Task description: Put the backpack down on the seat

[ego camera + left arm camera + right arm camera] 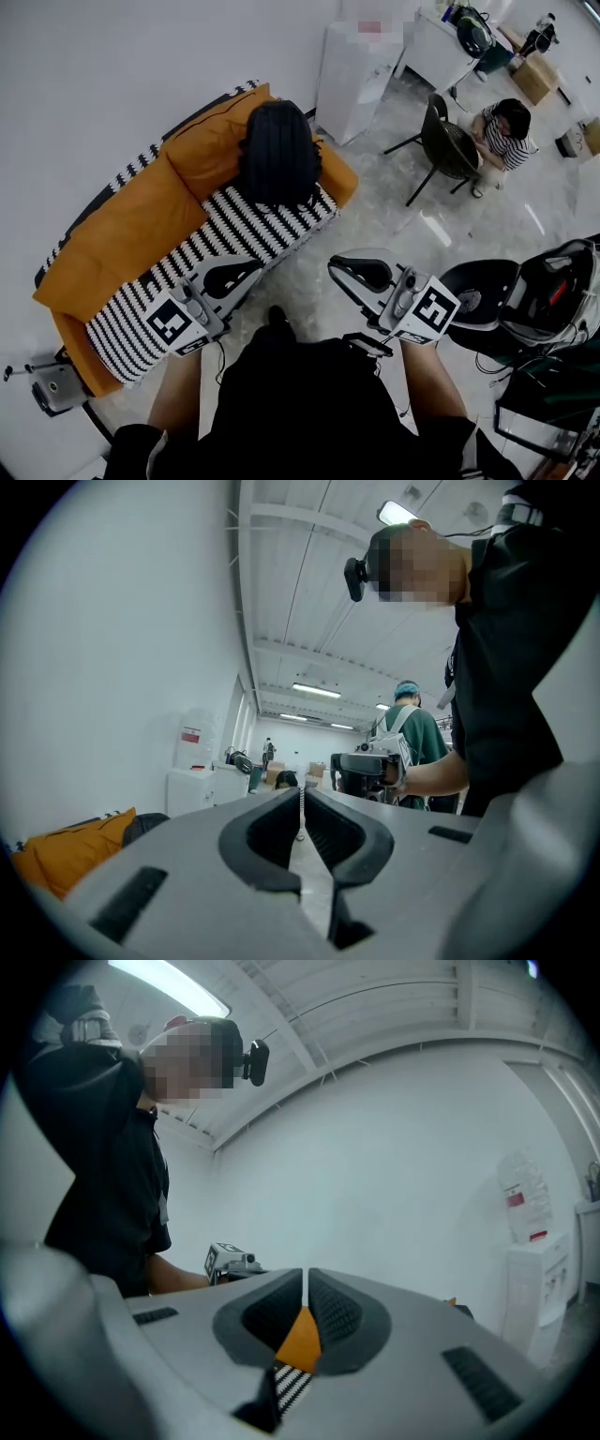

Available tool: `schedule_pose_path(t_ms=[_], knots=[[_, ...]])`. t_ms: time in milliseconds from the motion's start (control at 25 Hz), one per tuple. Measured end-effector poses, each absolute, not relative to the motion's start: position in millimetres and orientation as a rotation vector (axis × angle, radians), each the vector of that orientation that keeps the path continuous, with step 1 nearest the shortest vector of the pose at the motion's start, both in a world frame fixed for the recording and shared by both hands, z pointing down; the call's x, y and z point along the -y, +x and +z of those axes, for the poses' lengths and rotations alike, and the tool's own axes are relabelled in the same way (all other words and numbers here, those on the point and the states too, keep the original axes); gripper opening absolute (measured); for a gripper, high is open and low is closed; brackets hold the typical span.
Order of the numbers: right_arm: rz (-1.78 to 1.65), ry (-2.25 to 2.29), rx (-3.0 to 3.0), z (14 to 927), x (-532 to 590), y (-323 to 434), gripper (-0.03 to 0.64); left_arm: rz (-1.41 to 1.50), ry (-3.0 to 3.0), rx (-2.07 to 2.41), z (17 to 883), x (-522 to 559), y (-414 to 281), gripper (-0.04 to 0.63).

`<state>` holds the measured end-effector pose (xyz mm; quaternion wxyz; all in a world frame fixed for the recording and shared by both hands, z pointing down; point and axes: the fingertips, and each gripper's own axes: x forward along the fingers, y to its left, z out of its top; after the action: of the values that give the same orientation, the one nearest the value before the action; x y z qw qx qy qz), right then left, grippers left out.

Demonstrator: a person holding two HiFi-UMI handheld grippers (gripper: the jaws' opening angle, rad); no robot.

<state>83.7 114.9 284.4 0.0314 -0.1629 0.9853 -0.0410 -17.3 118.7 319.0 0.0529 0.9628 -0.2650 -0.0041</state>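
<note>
- The black backpack is on the striped seat of the sofa, upright and leaning against the orange back cushion. It sits near the end with the orange arm, so the task looks done or nearly so.
- The left claw has its jaws pressed together with nothing between them. It is level, in front of the sofa and well apart from the backpack.
- The right claw is closed and empty too, over the floor beside the left one.
- Risk: the backpack looks tall for its footing on a soft seat. It could slump forward and roll off the front edge, or tip sideways onto the arm.
- Risk: any catch or correction would be slow, since both claws would have to open first and reach across the seat.
- Risk: a careless sweep of either claw toward the sofa could knock the backpack over.
- Count: one backpack, one sofa, two claws.
- Count, beyond the task: one seated person on one dark chair, and one white cabinet. The dark gear at the right is too jumbled to count.
</note>
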Motion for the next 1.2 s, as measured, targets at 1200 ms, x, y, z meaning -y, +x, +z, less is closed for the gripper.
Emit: schedule_pose_path(t_ms=[1200], knots=[[-0.311,-0.169,-2.987,284.2,-336.3,161.2,0.034,0.095,2.835,0.694,325.1,-322.1,125.4,0.032]])
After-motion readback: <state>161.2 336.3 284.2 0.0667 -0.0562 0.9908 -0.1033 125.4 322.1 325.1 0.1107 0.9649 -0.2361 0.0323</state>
